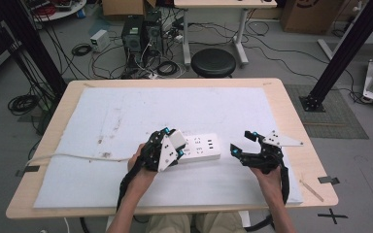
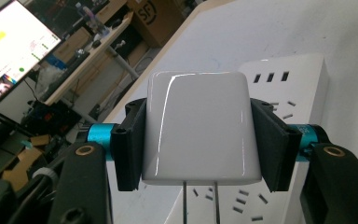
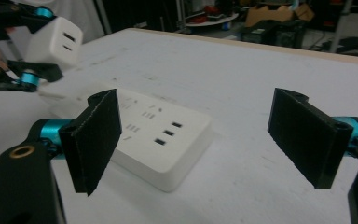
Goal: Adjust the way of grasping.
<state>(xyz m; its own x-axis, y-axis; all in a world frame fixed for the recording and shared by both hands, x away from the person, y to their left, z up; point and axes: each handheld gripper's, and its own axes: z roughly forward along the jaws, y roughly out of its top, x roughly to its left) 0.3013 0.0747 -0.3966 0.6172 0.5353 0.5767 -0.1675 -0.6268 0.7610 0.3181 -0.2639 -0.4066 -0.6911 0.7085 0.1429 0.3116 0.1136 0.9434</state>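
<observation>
Left gripper (image 2: 200, 140) pinching a glossy white rounded charger cube (image 2: 200, 130) by its sides, two metal prongs showing, just above the flat white plastic power strip (image 1: 201, 147), right gripper (image 3: 200, 140) spread wide, empty, beside the strip's end.

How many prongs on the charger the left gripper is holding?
2. Both metal prongs stick out side by side from the bottom face of the white charger, shown in the left gripper view, pointing toward the power strip below.
</observation>
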